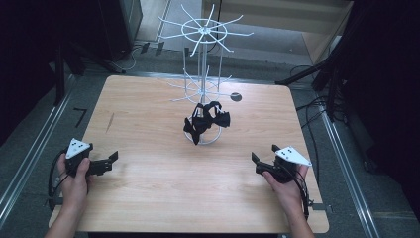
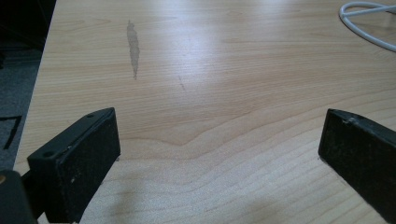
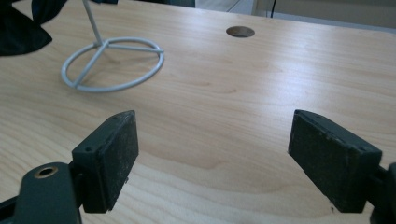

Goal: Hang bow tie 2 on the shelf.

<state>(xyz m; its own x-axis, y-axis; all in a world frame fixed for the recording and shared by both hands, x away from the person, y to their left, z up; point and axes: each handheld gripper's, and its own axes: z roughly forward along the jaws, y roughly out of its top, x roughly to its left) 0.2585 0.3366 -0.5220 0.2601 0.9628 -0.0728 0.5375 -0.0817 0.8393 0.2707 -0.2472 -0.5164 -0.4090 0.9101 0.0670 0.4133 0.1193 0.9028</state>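
Both grippers rest low on the wooden bench, jaws spread wide and holding nothing: the left gripper near the left edge, the right gripper near the right. Between them, farther back, stands a white wire rack with black bows hanging on its lower arms, well apart from both.

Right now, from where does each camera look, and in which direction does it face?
High view: above the person's side, facing forward and down on the table, the white wire stand and black bows; both hands with left gripper and right gripper show.
Left gripper view: low over the wood, between its own open jaws.
Right gripper view: low, between its open jaws, facing the stand's ring base.
Shared: both gripper views show that ring base.
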